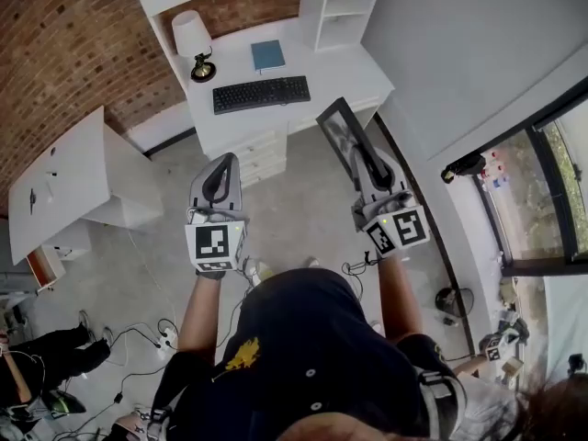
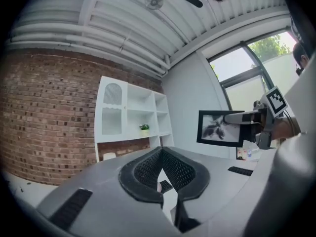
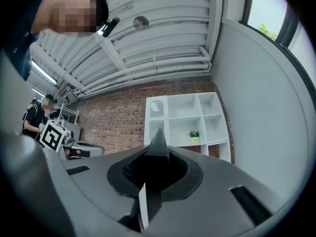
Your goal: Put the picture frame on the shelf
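While I stand on the bare grey floor [image 1: 303, 214], open room lies all around me in front of the white tabletop [image 1: 322, 67]. A low white cabinet [image 1: 83, 182] sits off to my left, and a plain pale wall [image 1: 441, 53] runs along my right.

My right tongs [image 1: 366, 165] are pinching the picture frame [image 1: 338, 129] in mid-air. From above, its far end overlaps the tabletop's front edge near the right corner. It touches neither the tabletop nor the shelf [image 1: 340, 7], which rises from the back right corner.

My left tongs [image 1: 219, 175] are pressed together at the tips with nothing between them. They hang level over the floor, well apart from the frame.

Seen from the left gripper view, the frame [image 2: 219, 127] is a thin black rectangle around a pale picture with dark blotches. In the right gripper view it [image 3: 157, 149] stands edge-on, a dark sliver rising between the ribbed black pads.

The shelf [image 3: 190, 117] is white, with square open compartments, and a small green plant [image 3: 194, 134] stands in one. A rough red brick wall [image 1: 64, 44] backs it. On the smooth tabletop lie a black keyboard [image 1: 261, 94] and a blue book [image 1: 267, 55], and a white-shaded lamp [image 1: 194, 39] stands at the back left corner.
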{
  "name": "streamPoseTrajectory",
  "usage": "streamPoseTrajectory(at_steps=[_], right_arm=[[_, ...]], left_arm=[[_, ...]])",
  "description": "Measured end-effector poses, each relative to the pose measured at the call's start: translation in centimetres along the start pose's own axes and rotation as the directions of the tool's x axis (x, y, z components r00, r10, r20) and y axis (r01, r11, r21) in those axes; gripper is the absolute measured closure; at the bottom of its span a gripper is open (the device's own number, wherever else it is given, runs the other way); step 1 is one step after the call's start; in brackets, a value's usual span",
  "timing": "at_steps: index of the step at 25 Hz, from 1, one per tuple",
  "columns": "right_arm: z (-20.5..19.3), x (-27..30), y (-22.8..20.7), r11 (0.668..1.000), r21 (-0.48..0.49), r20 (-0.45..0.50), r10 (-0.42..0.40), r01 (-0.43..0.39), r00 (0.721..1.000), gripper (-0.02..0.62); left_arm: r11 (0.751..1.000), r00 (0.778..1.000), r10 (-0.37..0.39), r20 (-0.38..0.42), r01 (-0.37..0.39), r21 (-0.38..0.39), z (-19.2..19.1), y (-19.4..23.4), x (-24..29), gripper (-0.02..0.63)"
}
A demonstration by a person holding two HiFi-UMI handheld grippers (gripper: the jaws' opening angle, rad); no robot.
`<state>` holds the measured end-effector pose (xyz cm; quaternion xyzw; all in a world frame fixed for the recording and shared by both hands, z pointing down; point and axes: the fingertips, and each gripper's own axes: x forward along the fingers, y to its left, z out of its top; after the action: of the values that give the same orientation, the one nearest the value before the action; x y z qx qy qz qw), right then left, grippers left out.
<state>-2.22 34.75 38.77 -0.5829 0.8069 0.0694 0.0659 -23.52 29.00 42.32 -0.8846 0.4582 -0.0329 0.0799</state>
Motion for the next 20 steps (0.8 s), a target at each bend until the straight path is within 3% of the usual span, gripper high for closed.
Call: streamPoseTrajectory(at_steps=[7, 20], right_arm=[[0.4, -0.2, -0.6, 0.997, -0.006, 0.002, 0.071, -0.071, 0.997, 0.559], [0.4, -0.7, -7.0, 0.996, 0.030, -0.003, 0.089, -0.089, 0.996, 0.560]], left_arm=[[1.000, 1.000, 0.002, -0.004, -0.002, 0.002, 0.2, -1.9, 0.8, 0.588], [0.999, 0.999, 0.035, -0.028, -0.035, 0.024, 1.1, -5.6, 3.7, 0.588]])
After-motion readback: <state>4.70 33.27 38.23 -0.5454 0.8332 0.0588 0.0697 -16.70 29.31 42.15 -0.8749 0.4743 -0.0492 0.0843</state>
